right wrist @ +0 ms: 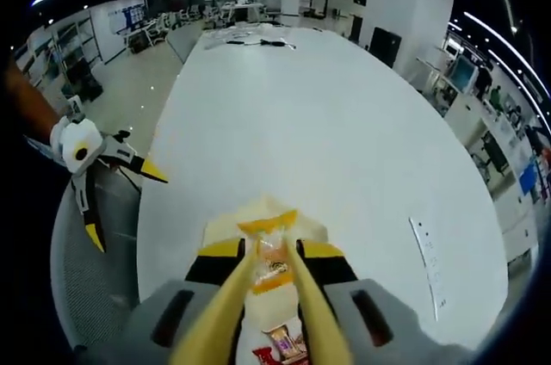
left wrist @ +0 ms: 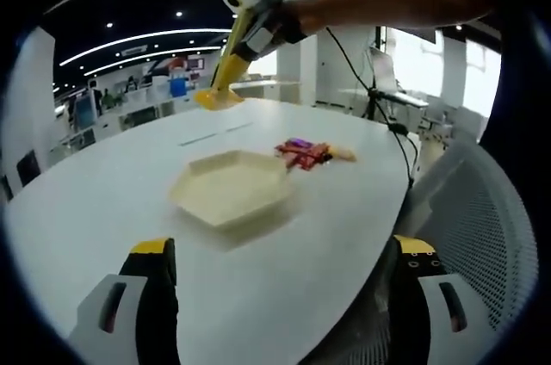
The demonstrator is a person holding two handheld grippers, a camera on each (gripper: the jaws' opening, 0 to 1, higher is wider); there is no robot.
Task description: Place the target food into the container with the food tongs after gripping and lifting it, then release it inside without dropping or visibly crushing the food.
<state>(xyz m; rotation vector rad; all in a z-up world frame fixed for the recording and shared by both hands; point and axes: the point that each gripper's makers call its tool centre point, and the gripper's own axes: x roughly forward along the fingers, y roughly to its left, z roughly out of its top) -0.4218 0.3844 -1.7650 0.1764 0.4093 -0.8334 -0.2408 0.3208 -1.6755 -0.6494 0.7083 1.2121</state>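
Broad white oval table (left wrist: 103,201), shallow cream hexagonal tray (left wrist: 231,186) near its middle, small heap of red-wrapped snacks (left wrist: 303,152) just beside the tray. Right gripper (right wrist: 275,275) clenched on long yellow plastic tongs (right wrist: 225,305), tips pinching a clear orange-printed snack packet (right wrist: 272,255) aloft above the tray; left gripper (left wrist: 280,253) released, jaws wide, holding nothing. Risk, as judged: packet slipping free short of the tray if squeeze slackens, or crushed if squeeze tightens.
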